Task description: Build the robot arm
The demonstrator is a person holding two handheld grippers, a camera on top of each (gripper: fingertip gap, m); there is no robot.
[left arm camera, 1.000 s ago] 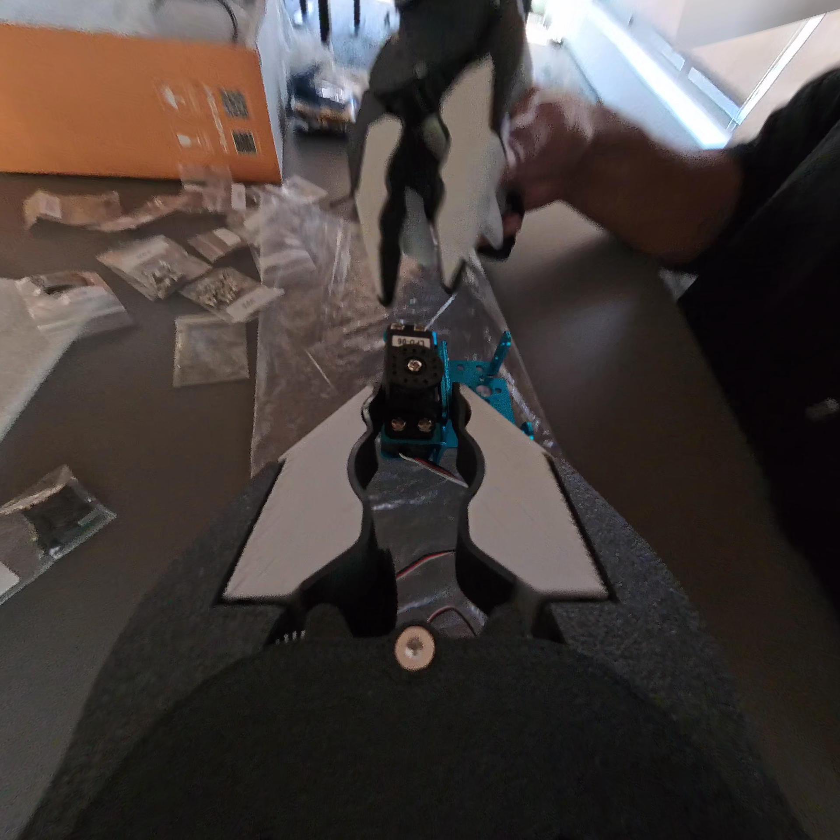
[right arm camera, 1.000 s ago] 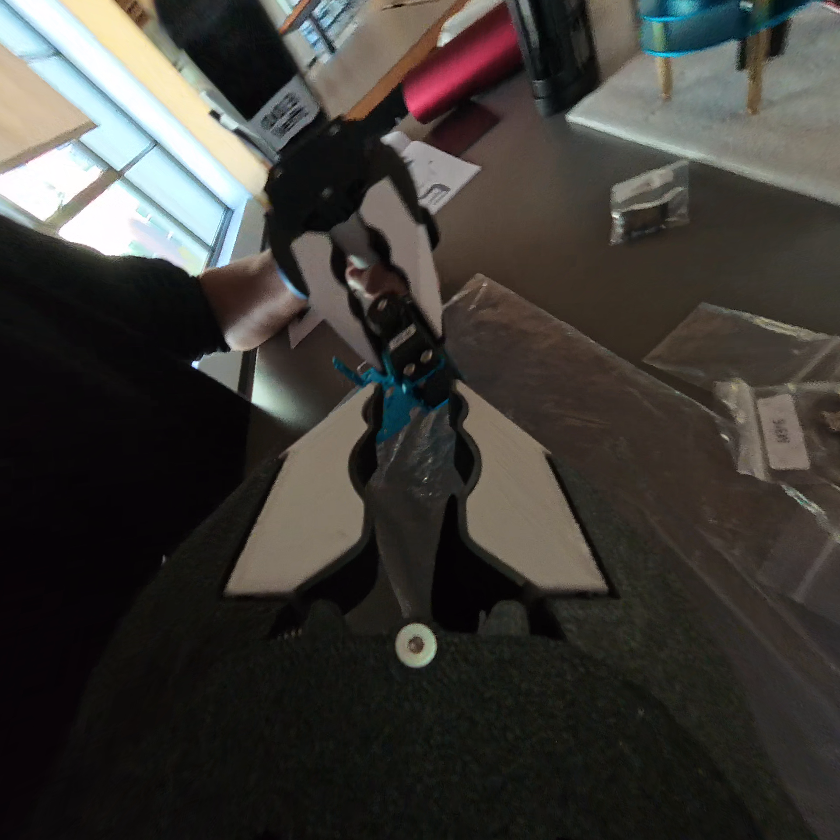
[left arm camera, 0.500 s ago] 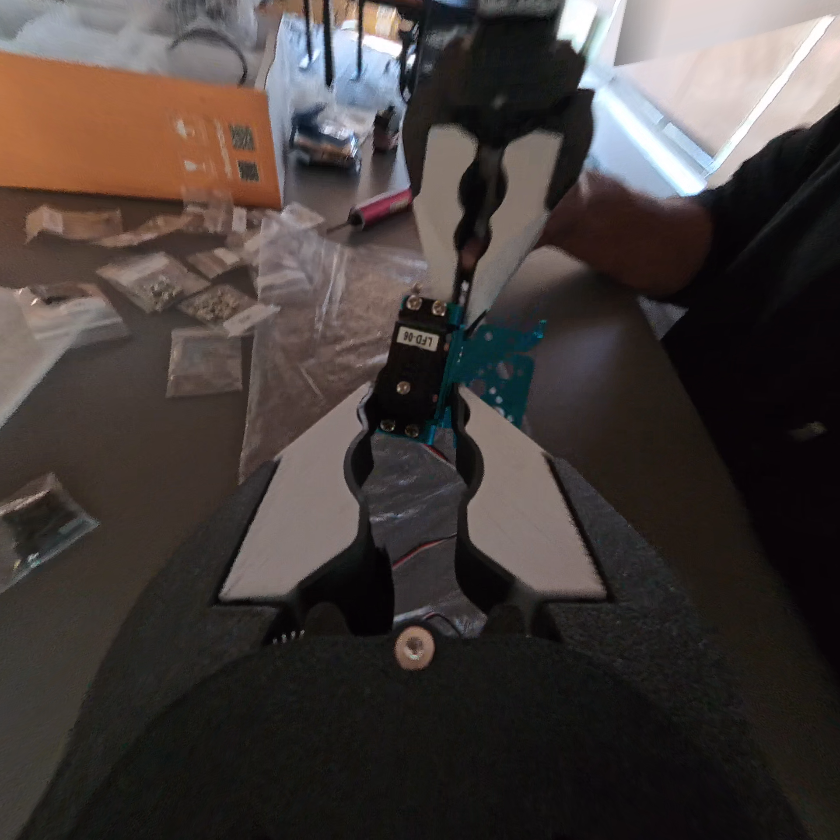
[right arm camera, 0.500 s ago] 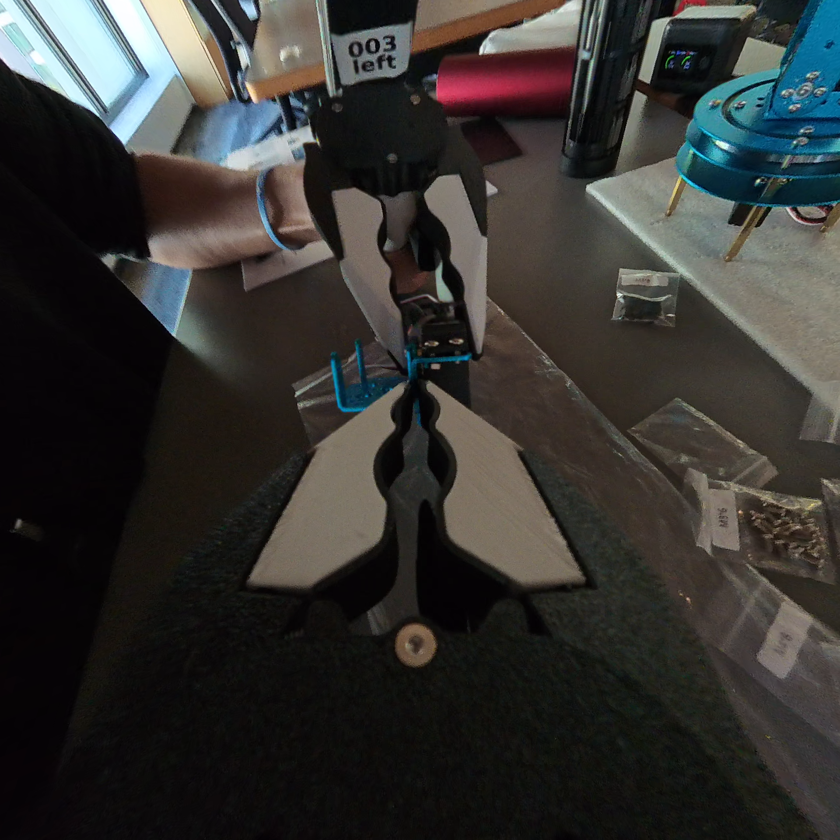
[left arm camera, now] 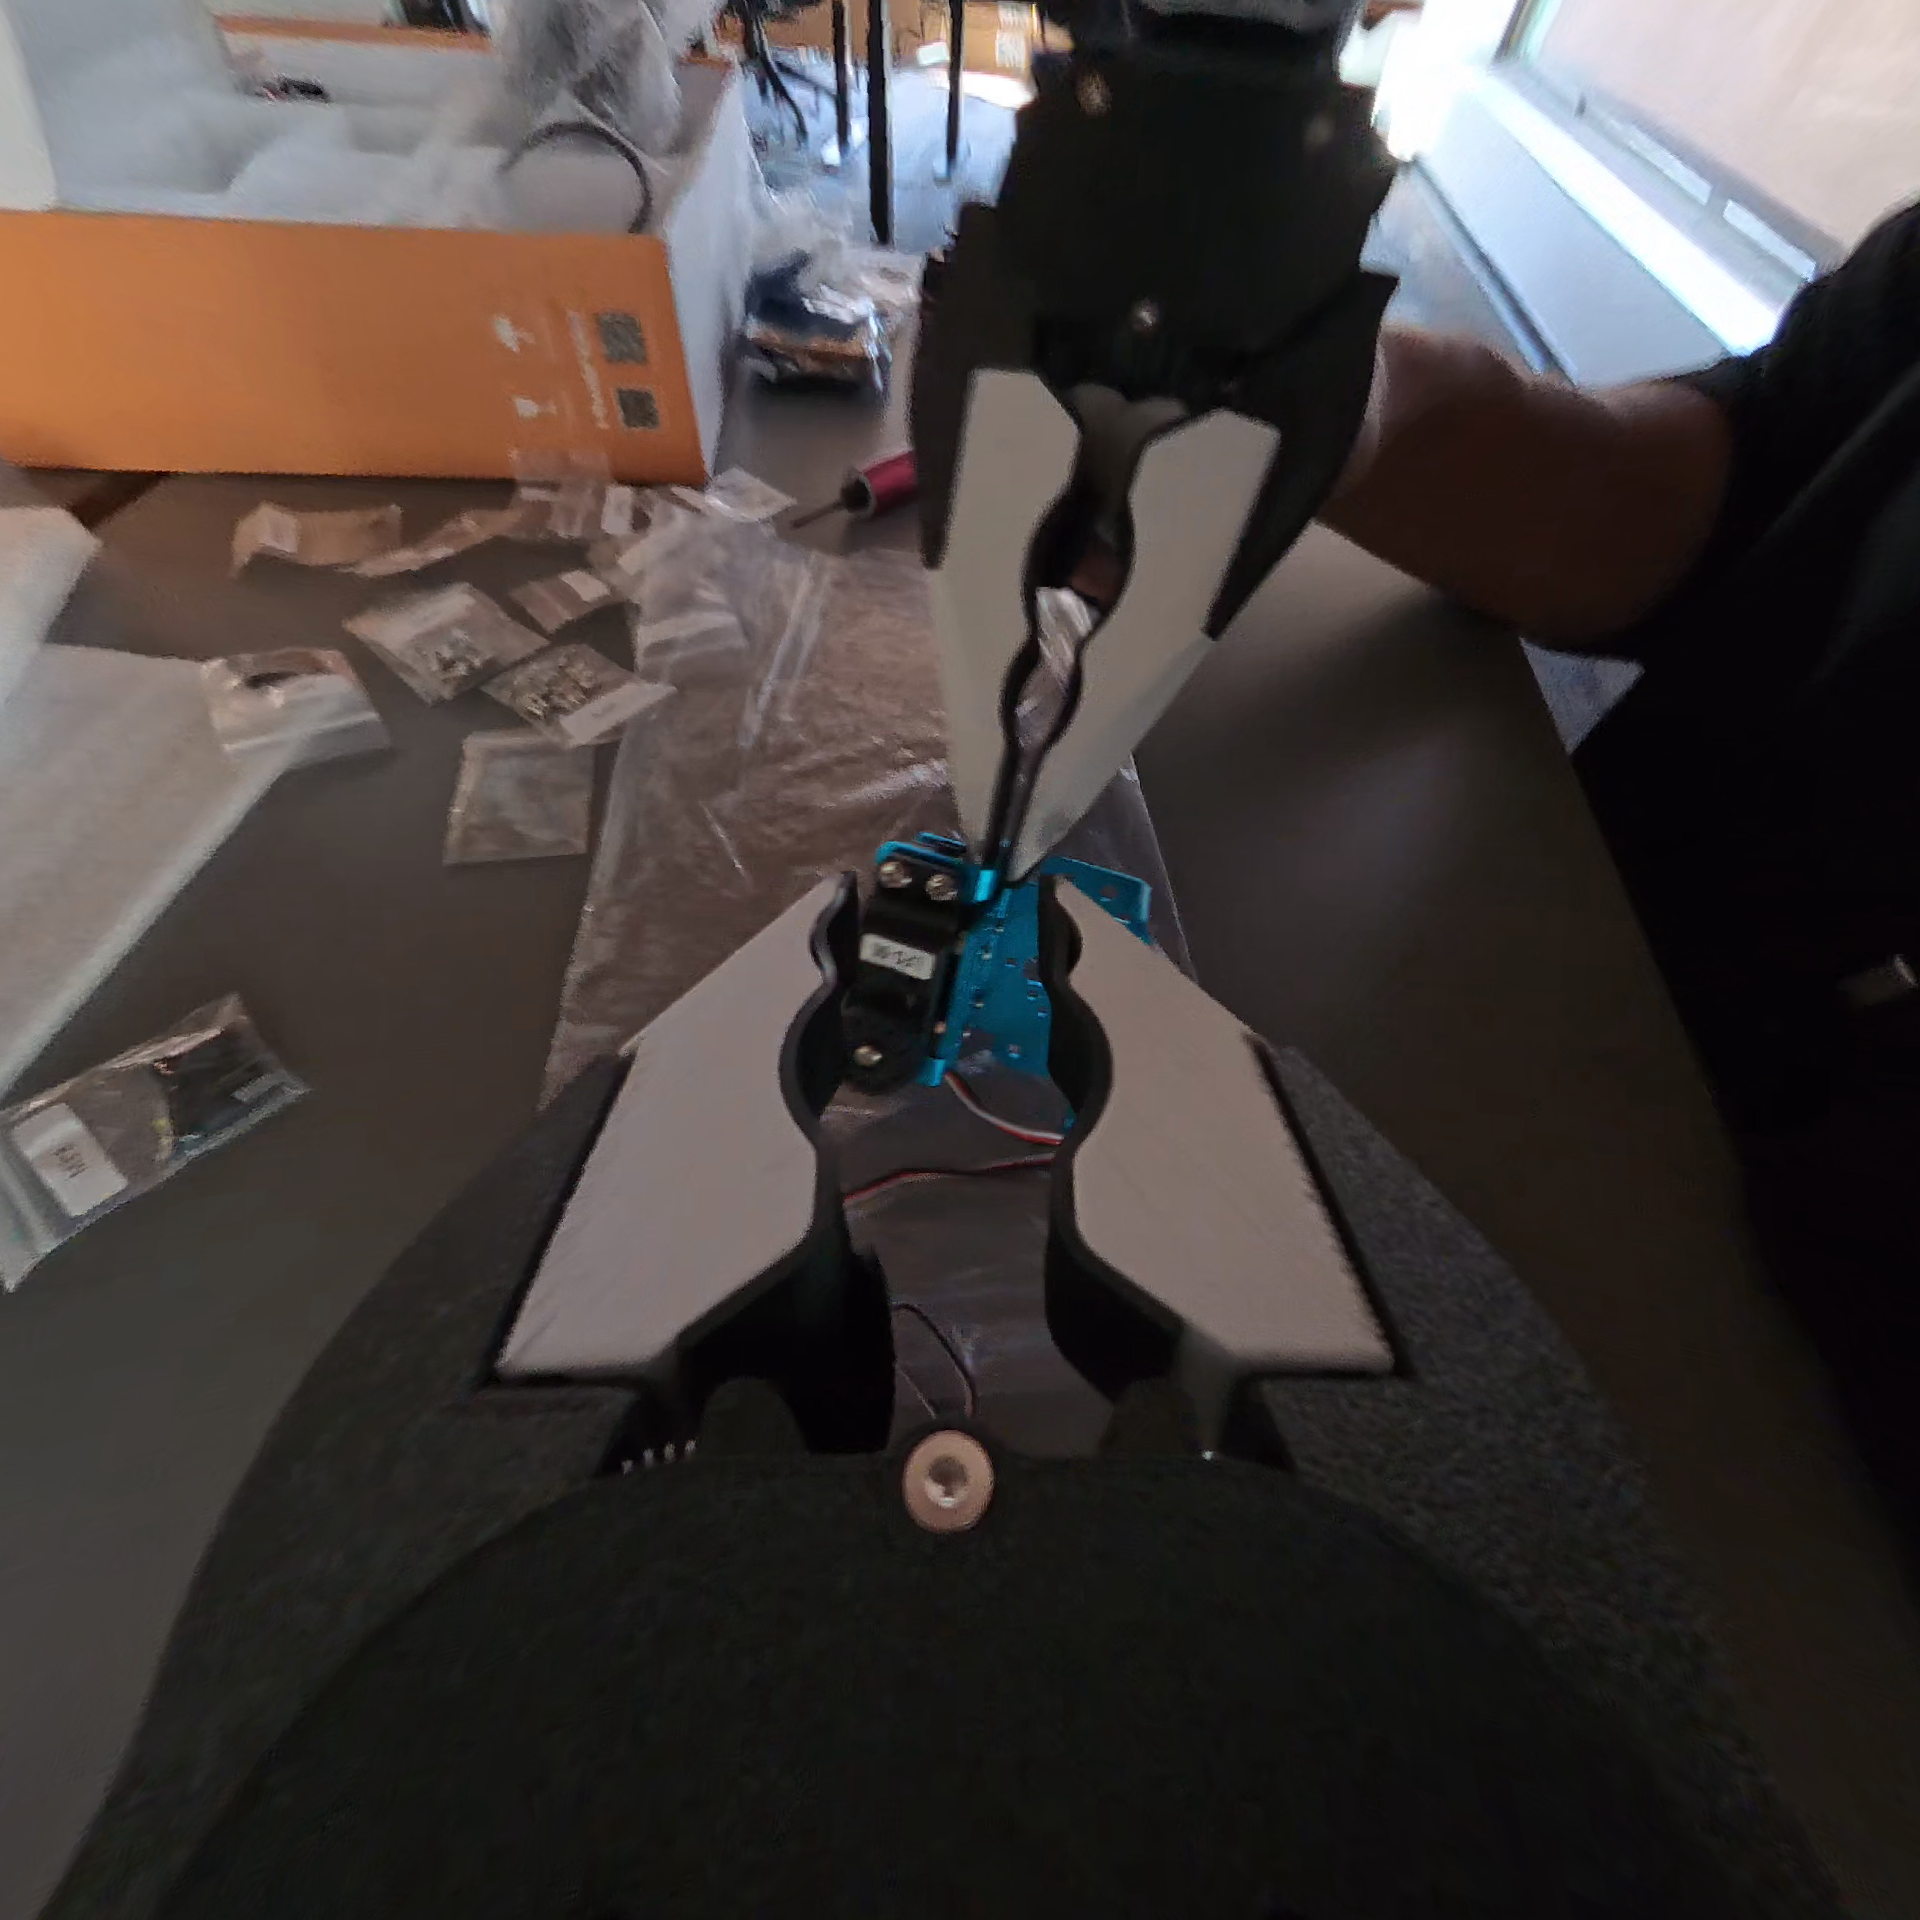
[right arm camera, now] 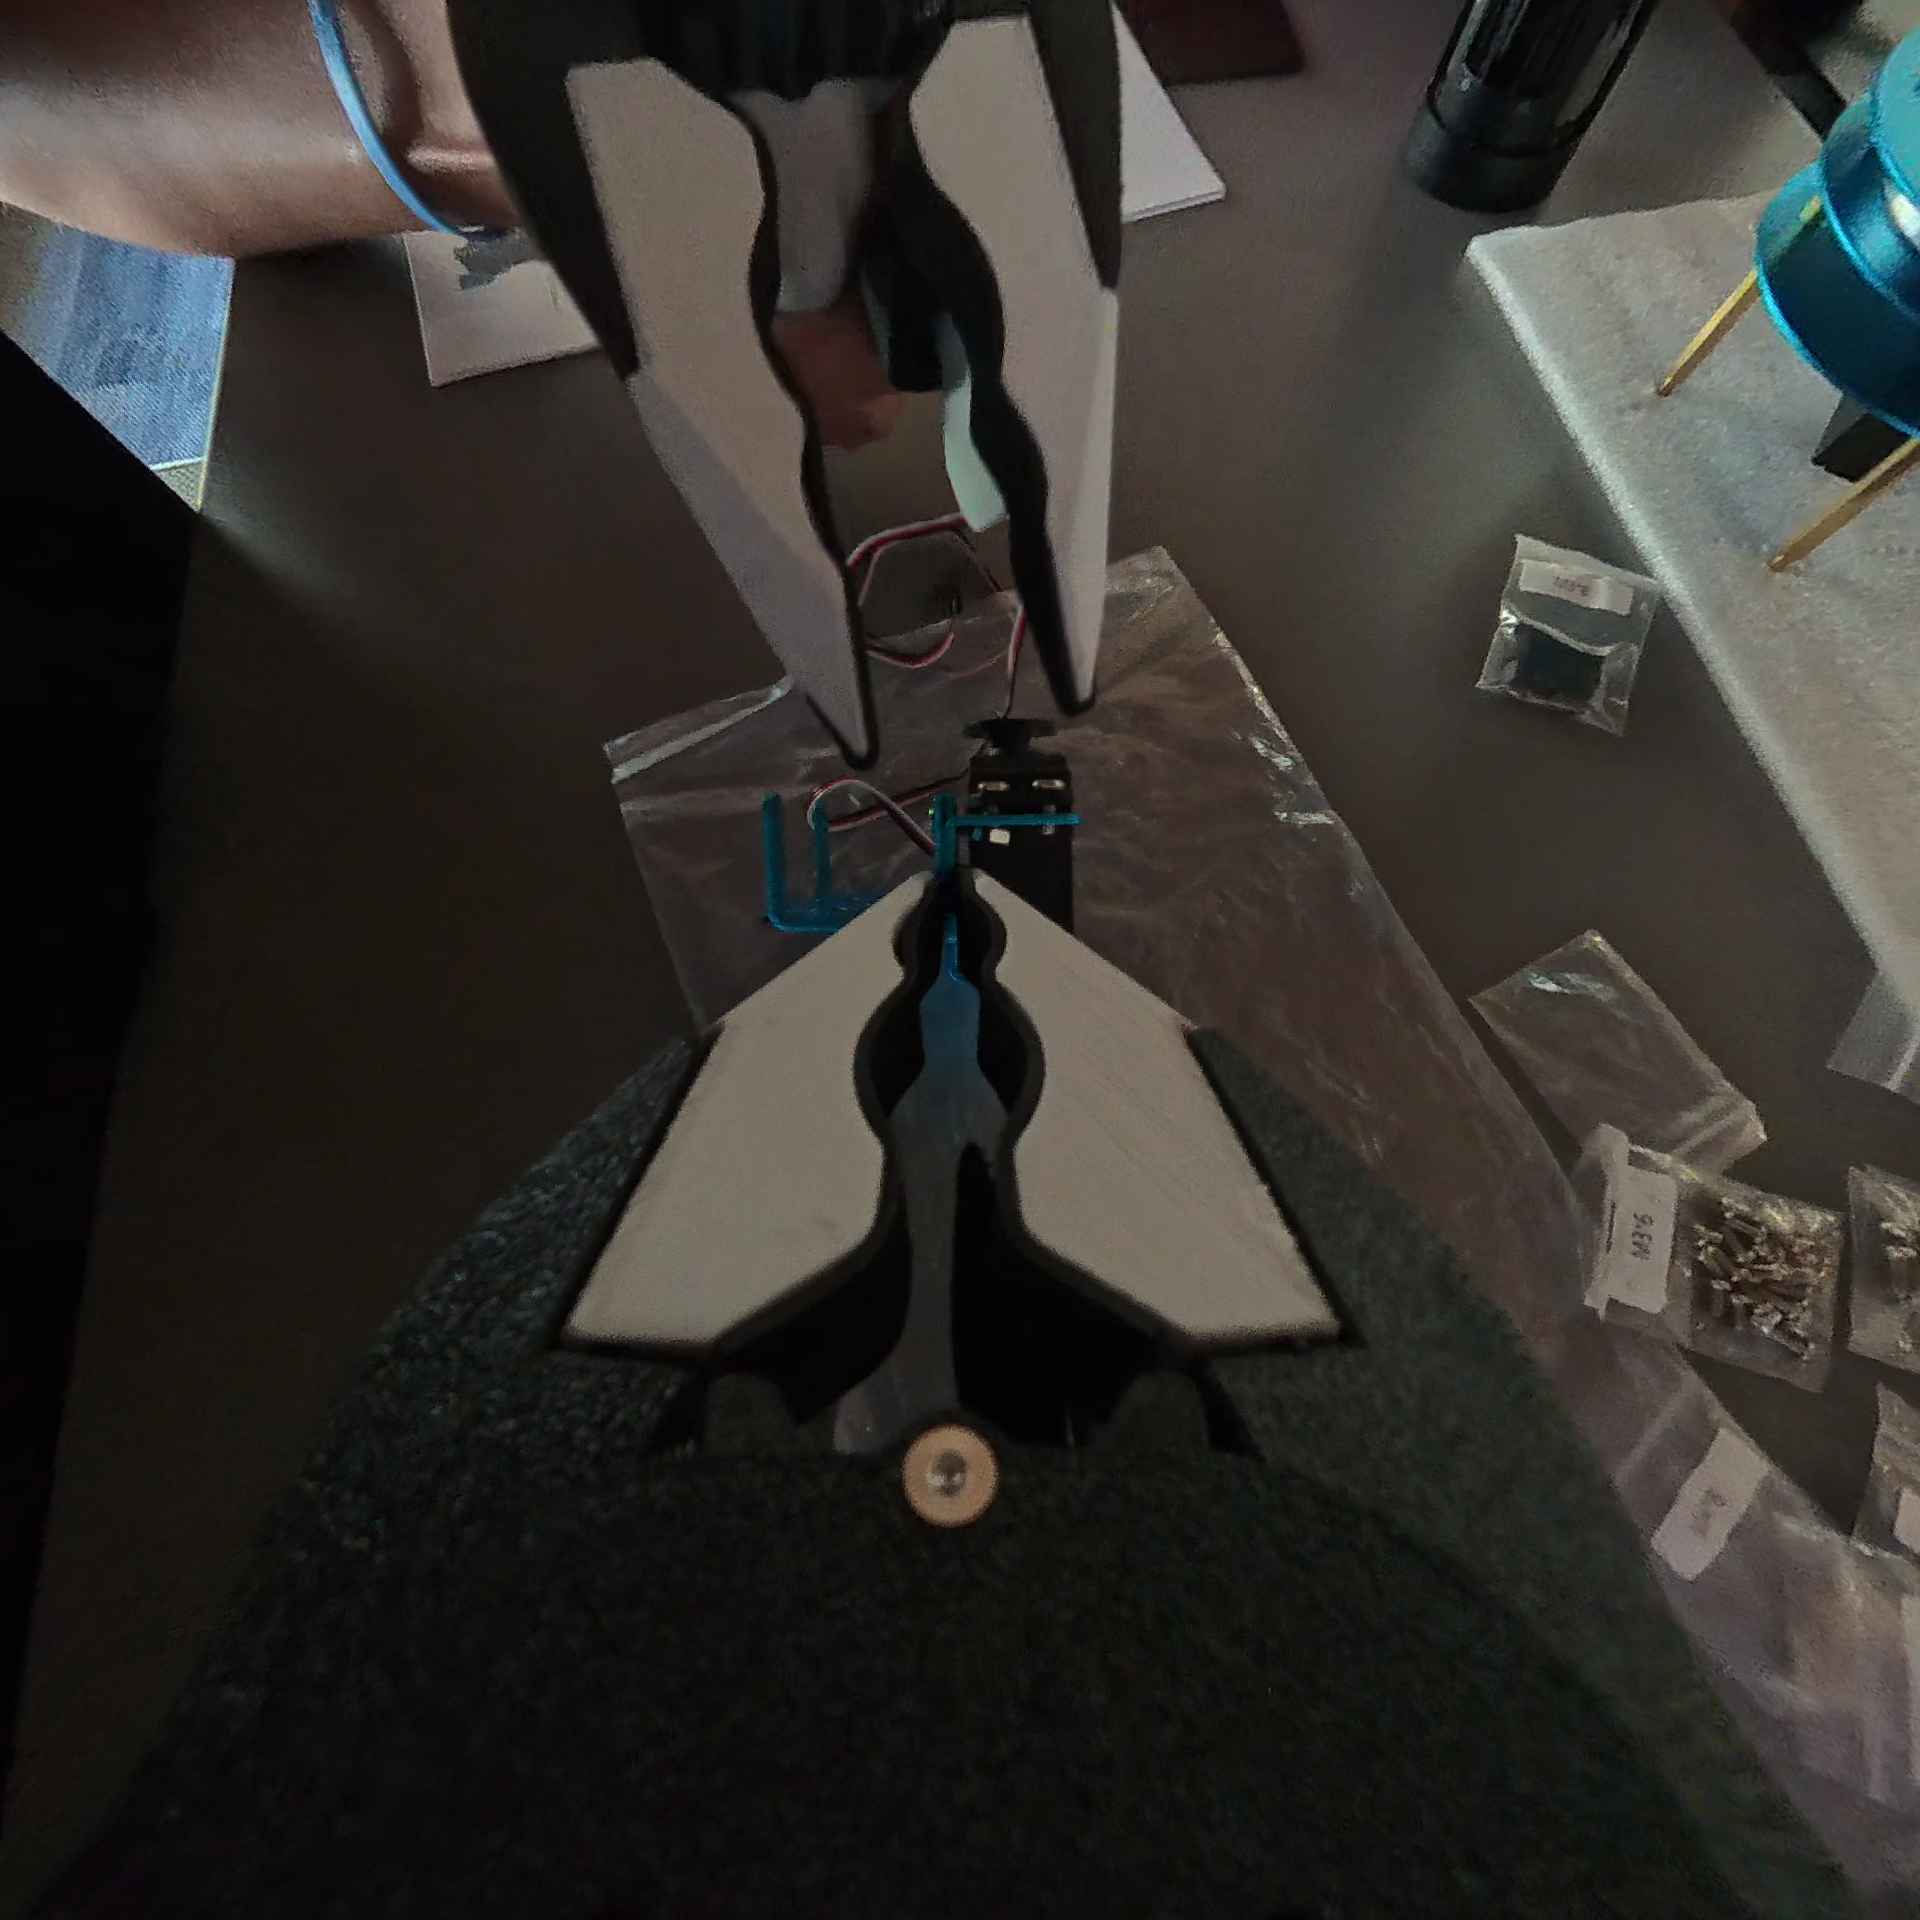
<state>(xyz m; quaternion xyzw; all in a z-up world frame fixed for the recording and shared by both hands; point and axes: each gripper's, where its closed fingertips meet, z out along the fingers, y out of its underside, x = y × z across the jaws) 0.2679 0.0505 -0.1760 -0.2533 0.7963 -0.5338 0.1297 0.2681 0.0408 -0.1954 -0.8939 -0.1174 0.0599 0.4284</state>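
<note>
Since the earlier frame, left gripper (left arm camera: 940, 914) spreads wide and releases the black motor (left arm camera: 896, 971). Right gripper (right arm camera: 948, 883) pinches the blue bracket (right arm camera: 951, 831) at frame centre, above a clear plastic bag (right arm camera: 1195, 831) on the table (right arm camera: 395, 727).

Dark table (left arm camera: 312, 1039) carries plastic bags (left arm camera: 499, 665) and an orange box (left arm camera: 312, 343).

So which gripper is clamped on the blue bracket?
The right gripper, shut on the bracket's thin plate; the left gripper is open, straddling the servo.
</note>
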